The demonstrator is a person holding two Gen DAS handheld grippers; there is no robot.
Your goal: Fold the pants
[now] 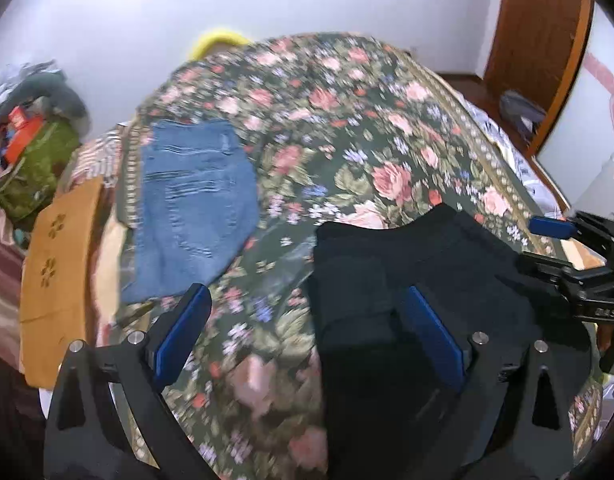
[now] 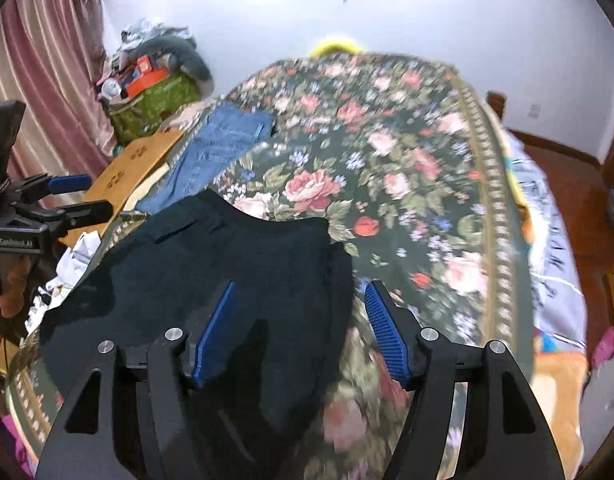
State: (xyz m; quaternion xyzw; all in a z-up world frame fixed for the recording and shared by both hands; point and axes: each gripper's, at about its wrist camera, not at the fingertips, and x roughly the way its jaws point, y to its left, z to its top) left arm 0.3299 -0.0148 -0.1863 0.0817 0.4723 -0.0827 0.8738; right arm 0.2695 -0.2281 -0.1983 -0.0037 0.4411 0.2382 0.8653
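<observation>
Pants (image 1: 419,280) lie under both my downward-tilted hand-held grippers, left (image 1: 307,304) and right (image 2: 299,292) released; motion blur perhaps hides folds.

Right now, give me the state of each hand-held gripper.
Left hand-held gripper: open, holding nothing, above the black pants.
Right hand-held gripper: open, holding nothing, over the same pants.

White lettering on black plastic left gripper (image 2: 73,196) body at 9 o'clock, blurred, unreadable; no other text legible
</observation>
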